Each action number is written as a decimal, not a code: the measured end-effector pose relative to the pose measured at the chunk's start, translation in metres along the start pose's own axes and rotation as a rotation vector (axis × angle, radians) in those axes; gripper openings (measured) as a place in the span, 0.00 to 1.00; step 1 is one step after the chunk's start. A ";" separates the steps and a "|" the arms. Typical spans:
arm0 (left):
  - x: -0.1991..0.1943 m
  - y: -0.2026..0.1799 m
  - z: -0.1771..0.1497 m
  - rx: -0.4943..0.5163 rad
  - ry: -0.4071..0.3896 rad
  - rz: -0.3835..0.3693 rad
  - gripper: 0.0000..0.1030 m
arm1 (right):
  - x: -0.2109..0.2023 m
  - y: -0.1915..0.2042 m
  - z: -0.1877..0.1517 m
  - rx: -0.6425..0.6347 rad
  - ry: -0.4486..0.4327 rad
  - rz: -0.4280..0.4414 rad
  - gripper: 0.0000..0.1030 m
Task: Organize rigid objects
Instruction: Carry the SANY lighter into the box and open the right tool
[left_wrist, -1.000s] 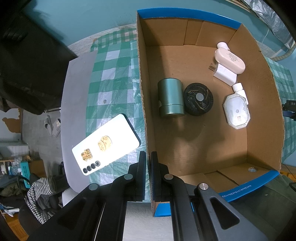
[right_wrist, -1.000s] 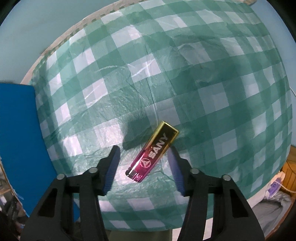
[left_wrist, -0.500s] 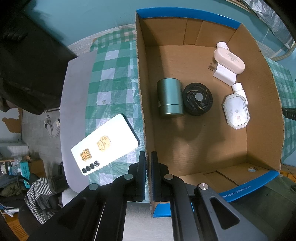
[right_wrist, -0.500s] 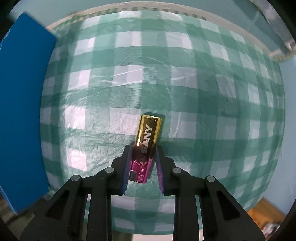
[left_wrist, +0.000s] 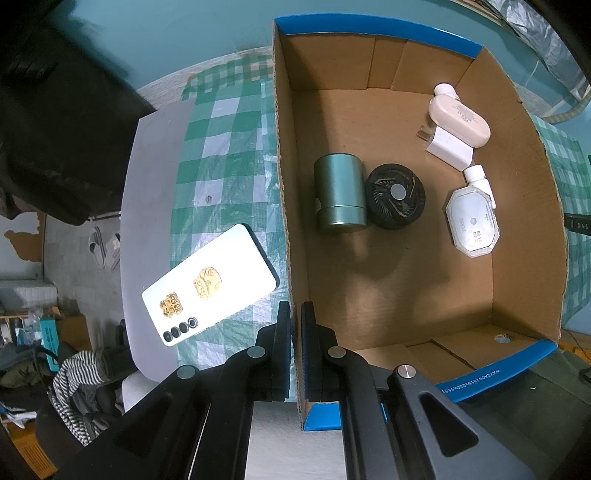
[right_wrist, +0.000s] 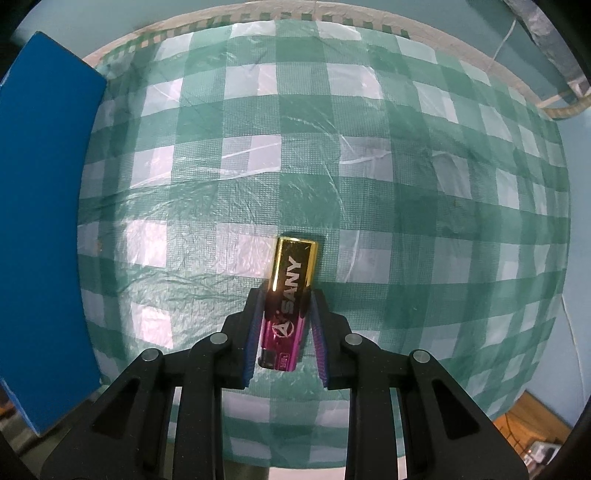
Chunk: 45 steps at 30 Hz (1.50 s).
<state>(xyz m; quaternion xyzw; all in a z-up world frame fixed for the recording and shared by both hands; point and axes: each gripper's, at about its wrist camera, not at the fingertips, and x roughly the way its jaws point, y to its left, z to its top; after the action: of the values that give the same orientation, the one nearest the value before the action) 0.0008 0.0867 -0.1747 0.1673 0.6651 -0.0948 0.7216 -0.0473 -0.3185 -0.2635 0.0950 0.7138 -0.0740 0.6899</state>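
Note:
My right gripper is shut on a gold and magenta lighter marked SANY, just above the green checked tablecloth. My left gripper is shut on the left wall of the open cardboard box. Inside the box lie a green tin, a black round fan, a pink bottle, a white box and a white octagonal bottle. A white phone lies face down on the cloth left of the box.
The box's blue outer wall stands at the left of the right wrist view. A grey board lies under the cloth's left edge. Clutter and striped cloth lie on the floor beyond the table.
My right gripper has closed on the lighter and turned it to point straight ahead; it looks slightly lifted. The left gripper and the box have not moved.

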 end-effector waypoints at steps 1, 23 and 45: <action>0.000 0.000 0.000 0.001 0.000 0.001 0.04 | 0.000 0.002 0.000 -0.005 -0.003 -0.003 0.23; -0.002 0.000 0.001 0.011 -0.001 0.005 0.04 | -0.043 0.038 -0.020 -0.133 -0.042 0.019 0.21; -0.001 -0.001 0.001 0.005 0.000 0.001 0.04 | -0.127 0.125 0.010 -0.369 -0.168 0.110 0.21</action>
<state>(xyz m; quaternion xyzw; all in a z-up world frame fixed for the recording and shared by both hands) 0.0014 0.0851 -0.1736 0.1692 0.6647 -0.0962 0.7213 -0.0038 -0.2041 -0.1338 -0.0006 0.6490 0.0881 0.7557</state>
